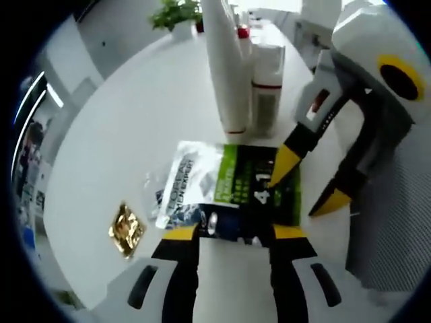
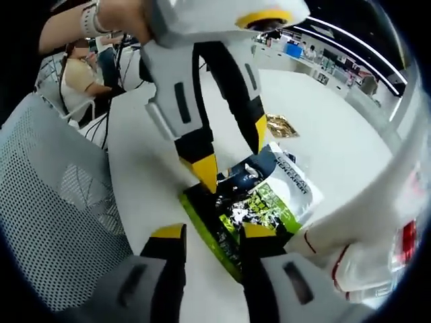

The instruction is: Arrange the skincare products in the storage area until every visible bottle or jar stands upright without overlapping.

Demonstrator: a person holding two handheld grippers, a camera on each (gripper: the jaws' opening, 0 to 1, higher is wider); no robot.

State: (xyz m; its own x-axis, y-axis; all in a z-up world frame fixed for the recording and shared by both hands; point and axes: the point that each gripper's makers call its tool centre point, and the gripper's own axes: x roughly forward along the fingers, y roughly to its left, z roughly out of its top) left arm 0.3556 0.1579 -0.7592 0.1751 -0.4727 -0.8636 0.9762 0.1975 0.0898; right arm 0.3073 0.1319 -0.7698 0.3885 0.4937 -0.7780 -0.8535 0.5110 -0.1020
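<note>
A flat green, black and white packet lies on the white table. My left gripper is open, and the packet's dark near edge sits between its yellow tips. My right gripper is open too. It comes in from the opposite side, with one tip on the packet's green end and the other off its edge. A tall white bottle and a shorter white bottle with a red band stand upright just beyond the packet. In the right gripper view these white bottles are blurred at the lower right.
A small gold sachet lies flat on the table beside the packet. A grey mesh chair stands against the table edge. A potted plant is at the far end. People sit in the background.
</note>
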